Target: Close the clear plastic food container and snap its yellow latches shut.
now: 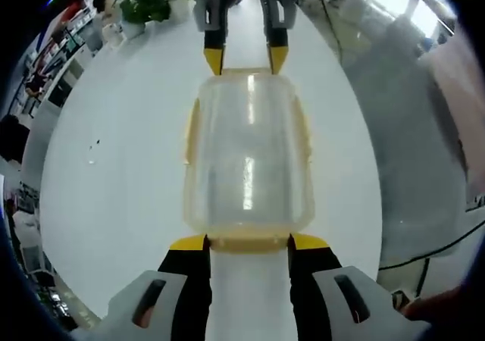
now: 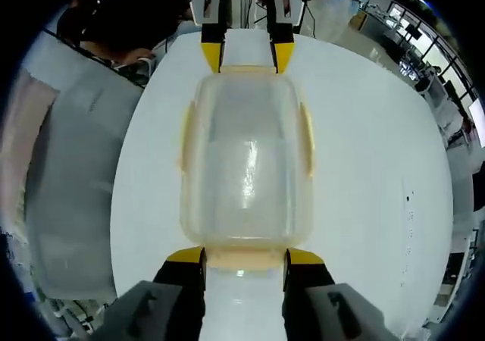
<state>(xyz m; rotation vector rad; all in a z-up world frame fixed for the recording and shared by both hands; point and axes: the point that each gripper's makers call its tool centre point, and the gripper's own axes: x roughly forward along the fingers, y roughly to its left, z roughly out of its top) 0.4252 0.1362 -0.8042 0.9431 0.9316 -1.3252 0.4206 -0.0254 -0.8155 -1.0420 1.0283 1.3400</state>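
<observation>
A lidded clear container [image 1: 248,159] sits on a white table [image 1: 114,174] between two facing claws, the left claw [image 1: 248,242] and right claw [image 2: 244,256] each spread around an end latch, seemingly ready to press them shut.

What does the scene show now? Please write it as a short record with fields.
surface: white table
object: clear plastic food container, lid on
latches: yellow latches along its sides and ends
left gripper: open, jaws at one short end latch
right gripper: open, jaws at the opposite short end
background: potted plant
</observation>
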